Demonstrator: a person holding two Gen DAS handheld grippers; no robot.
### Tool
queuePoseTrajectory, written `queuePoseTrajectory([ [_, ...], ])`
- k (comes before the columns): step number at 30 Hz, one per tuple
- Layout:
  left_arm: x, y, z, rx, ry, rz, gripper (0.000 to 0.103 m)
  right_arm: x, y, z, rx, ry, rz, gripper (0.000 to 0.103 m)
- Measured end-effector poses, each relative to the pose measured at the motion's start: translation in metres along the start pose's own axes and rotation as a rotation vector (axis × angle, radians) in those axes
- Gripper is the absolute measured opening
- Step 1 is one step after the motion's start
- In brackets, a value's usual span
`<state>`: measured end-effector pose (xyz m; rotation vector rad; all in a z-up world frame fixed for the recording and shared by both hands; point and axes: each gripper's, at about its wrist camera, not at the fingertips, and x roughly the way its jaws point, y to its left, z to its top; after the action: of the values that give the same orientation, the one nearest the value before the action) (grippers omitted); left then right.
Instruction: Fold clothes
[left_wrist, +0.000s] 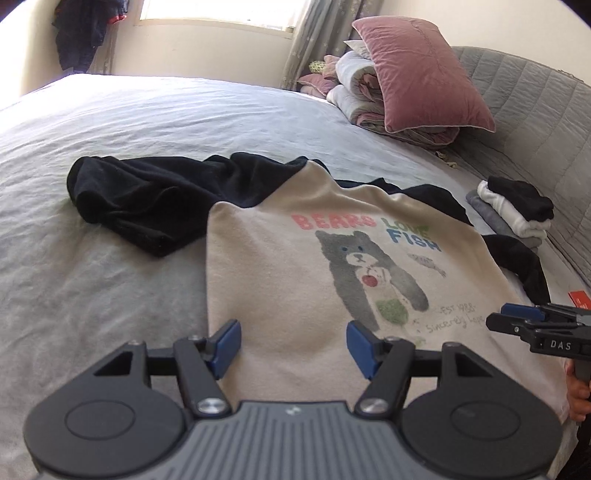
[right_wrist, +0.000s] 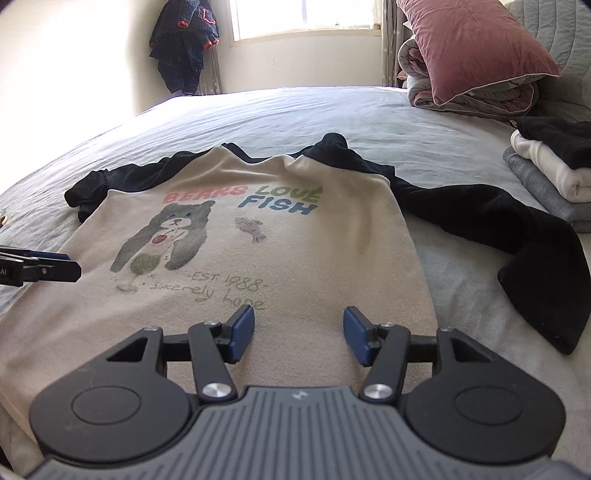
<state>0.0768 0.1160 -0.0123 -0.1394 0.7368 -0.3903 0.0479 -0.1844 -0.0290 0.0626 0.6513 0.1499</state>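
Note:
A cream sweatshirt (left_wrist: 295, 266) with black sleeves and a bear print lies face up on the grey bed; it also shows in the right wrist view (right_wrist: 258, 258). Its left sleeve (left_wrist: 147, 199) is bunched up; its right sleeve (right_wrist: 517, 243) trails to the right. My left gripper (left_wrist: 293, 341) is open and empty over the shirt's lower left part. My right gripper (right_wrist: 299, 332) is open and empty over the lower right part; it also shows at the right edge of the left wrist view (left_wrist: 517, 317).
A stack of folded clothes (right_wrist: 554, 173) sits at the right by the grey quilted headboard (left_wrist: 535, 110). A pink pillow (left_wrist: 421, 74) rests on a folded duvet at the back right. Dark clothes (right_wrist: 184, 40) hang by the window.

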Motion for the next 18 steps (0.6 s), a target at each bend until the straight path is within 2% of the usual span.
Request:
queuePoseTrajectory([
  [2,0.002,0.014,0.009,-0.051,-0.001,0.011,0.065,0.005,0.001,0.008,0.008,0.001,0.011,0.060],
  [6,0.007,0.038,0.034,-0.090,-0.007,0.100,0.066,0.018,0.003,0.031,0.009,0.000,0.023,0.060],
  [11,0.016,0.056,0.073,-0.048,-0.038,0.141,0.067,0.031,-0.007,0.070,-0.009,-0.040,0.001,0.060],
  [14,0.034,0.058,0.099,-0.004,-0.040,0.166,0.068,0.040,-0.016,0.096,0.007,-0.059,-0.001,0.060],
  [18,0.064,0.063,0.127,-0.006,-0.030,0.169,0.068,0.057,-0.027,0.126,0.015,-0.073,-0.013,0.060],
])
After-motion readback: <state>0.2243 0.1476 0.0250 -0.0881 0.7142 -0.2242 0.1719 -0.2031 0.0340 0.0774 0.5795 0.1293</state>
